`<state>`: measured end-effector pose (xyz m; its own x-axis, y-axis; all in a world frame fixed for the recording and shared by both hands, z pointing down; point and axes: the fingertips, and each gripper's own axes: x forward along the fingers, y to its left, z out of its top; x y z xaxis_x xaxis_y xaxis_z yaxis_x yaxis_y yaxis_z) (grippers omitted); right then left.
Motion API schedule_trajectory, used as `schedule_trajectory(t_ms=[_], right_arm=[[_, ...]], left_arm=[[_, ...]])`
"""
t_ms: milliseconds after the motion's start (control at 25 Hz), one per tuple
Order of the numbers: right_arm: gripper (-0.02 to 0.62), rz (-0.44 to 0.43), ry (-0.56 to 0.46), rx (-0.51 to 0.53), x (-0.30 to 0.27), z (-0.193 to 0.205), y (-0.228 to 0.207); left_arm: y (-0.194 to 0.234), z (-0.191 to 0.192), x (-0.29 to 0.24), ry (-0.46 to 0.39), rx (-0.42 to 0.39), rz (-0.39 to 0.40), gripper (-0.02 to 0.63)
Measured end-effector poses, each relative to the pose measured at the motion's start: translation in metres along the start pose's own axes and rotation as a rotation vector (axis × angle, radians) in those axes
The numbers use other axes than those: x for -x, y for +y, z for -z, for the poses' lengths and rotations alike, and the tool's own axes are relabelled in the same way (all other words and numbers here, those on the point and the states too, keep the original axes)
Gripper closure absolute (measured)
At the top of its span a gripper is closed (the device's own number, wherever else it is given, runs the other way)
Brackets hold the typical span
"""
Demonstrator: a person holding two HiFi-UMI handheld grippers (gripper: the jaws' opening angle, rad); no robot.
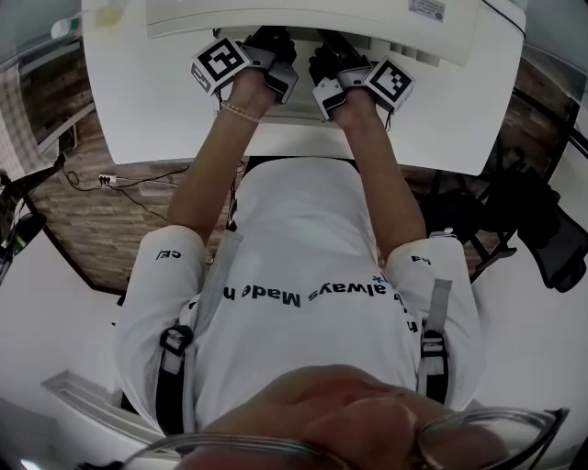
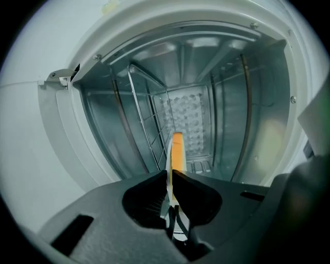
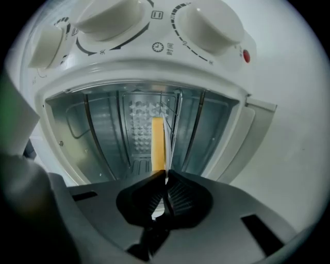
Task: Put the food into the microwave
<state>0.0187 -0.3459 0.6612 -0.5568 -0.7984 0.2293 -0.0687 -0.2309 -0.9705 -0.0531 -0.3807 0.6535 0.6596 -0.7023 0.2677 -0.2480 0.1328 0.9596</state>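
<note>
Both grippers face the open microwave (image 1: 312, 20), a white appliance with a bare metal cavity (image 2: 227, 103). My left gripper (image 2: 170, 175) is shut on the thin rim of a white plate (image 2: 168, 154) seen edge-on, with orange food (image 2: 177, 149) on it. My right gripper (image 3: 165, 178) is shut on the same plate's rim (image 3: 166, 139), and the orange food (image 3: 158, 144) shows against the cavity's back wall. In the head view the left gripper (image 1: 278, 44) and right gripper (image 1: 331, 48) sit side by side at the microwave's mouth; the plate is hidden there.
A wire rack (image 2: 147, 121) sits inside the cavity. Two white knobs (image 3: 209, 20) and a red lamp (image 3: 246, 55) are on the control panel. The open door (image 2: 64, 131) flanks the opening. The microwave stands on a white table (image 1: 165, 110).
</note>
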Motion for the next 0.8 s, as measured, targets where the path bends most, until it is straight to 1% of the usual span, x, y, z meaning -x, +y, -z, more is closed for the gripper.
schedule_trajectory(t_ms=[160,280,480,600,680,720,800], right_arm=[[0.574,-0.009,-0.029,-0.024,-0.007,-0.008,0.001],[0.574,0.004,-0.047,-0.045,-0.011,-0.009,0.003],[0.571,-0.030,-0.050,-0.036,-0.015,-0.013,0.004],[0.554,-0.009,-0.050,-0.031,-0.004,-0.010,0.005],[0.554,0.008,-0.045,-0.004,0.005,-0.007,0.005],[0.554,0.012,-0.040,0.027,0.009,-0.006,0.007],[0.554,0.017,-0.024,0.122,0.010,-0.005,0.015]], left_arm=[[-0.002,0.002,0.001,0.021,-0.006,0.006,0.584],[0.000,0.005,0.005,0.027,-0.006,-0.003,0.584],[0.001,0.011,0.011,0.033,-0.011,-0.004,0.584],[-0.001,0.018,0.018,0.045,-0.023,-0.001,0.584],[-0.002,0.022,0.027,0.057,-0.034,0.000,0.584],[-0.002,0.023,0.031,0.064,-0.041,0.001,0.584],[-0.005,0.022,0.036,0.079,-0.066,0.005,0.584]])
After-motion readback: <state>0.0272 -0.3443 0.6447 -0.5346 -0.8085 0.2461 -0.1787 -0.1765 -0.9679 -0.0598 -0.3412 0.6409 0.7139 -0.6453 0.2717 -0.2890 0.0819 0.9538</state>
